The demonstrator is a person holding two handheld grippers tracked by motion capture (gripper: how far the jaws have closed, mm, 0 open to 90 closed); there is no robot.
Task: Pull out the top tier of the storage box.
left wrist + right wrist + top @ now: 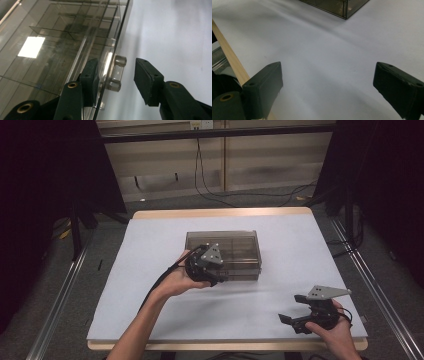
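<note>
A smoky clear plastic organiser box sits mid-frame on the white table cover; the left gripper straddles its front handle, jaws apart, not yet pinching. Next, seemingly: squeeze and pull. The right gripper idles lower right, spread wide.

text: none legible | labels: none (box and grippers unmarked)

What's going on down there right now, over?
Left gripper open, jaws straddling the clear handle on the smoky plastic box, not clamped. Right gripper open, idle over the white sheet. Nothing in the way.
</note>
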